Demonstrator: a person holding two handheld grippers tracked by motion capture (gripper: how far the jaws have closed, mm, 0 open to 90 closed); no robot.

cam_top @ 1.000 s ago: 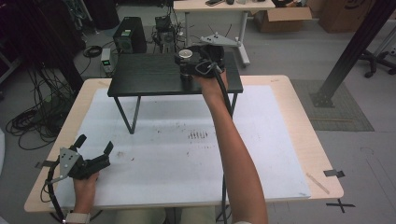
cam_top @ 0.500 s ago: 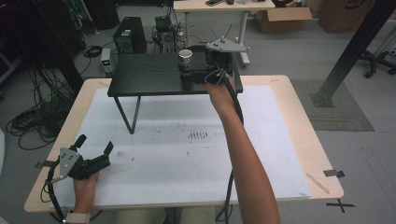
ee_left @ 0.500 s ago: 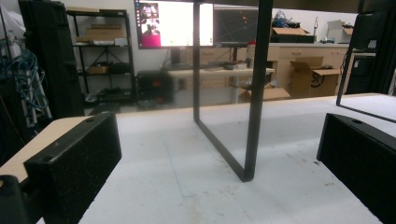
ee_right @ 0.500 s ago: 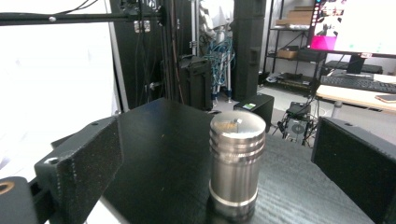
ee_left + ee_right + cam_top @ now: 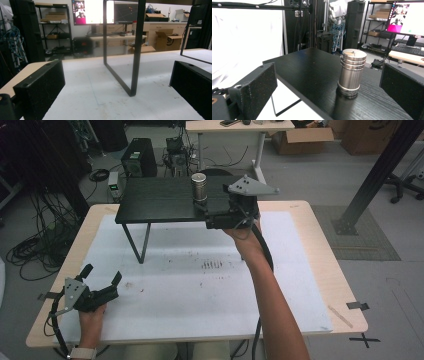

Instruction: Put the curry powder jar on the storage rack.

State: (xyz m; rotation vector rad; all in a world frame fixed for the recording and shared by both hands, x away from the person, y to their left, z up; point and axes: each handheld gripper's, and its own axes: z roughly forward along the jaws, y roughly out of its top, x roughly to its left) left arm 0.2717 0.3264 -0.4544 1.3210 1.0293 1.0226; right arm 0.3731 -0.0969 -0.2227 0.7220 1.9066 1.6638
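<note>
Landmark: the black shelf [image 5: 165, 200], a low raised stand on thin metal legs, stood at the far side of the white-covered table [image 5: 200, 285].

Metal canister: the metal canister [image 5: 199, 187] stood upright on the shelf's top, near its right end, by the back edge; in the right gripper view the metal canister [image 5: 351, 72] rose ahead of the jaws, nearer the right jaw, free of both.

Right gripper: the right gripper [image 5: 212, 215] hung at the shelf's front right corner, just beside the canister on its near side, its grey plate level above the shelf's right end.

Right claw: its jaws had just been opening and stood spread wide, with nothing between the pads.

Left gripper: the left gripper [image 5: 102, 279] rested low over the table, well apart from the shelf, off its front left corner and toward the person's edge.

Left claw: spread apart and empty; in the left gripper view the shelf's near leg [image 5: 135, 47] stood between the two jaws farther off, untouched.

Right arm: it reached up from the near edge across the table to the shelf's right end.
</note>
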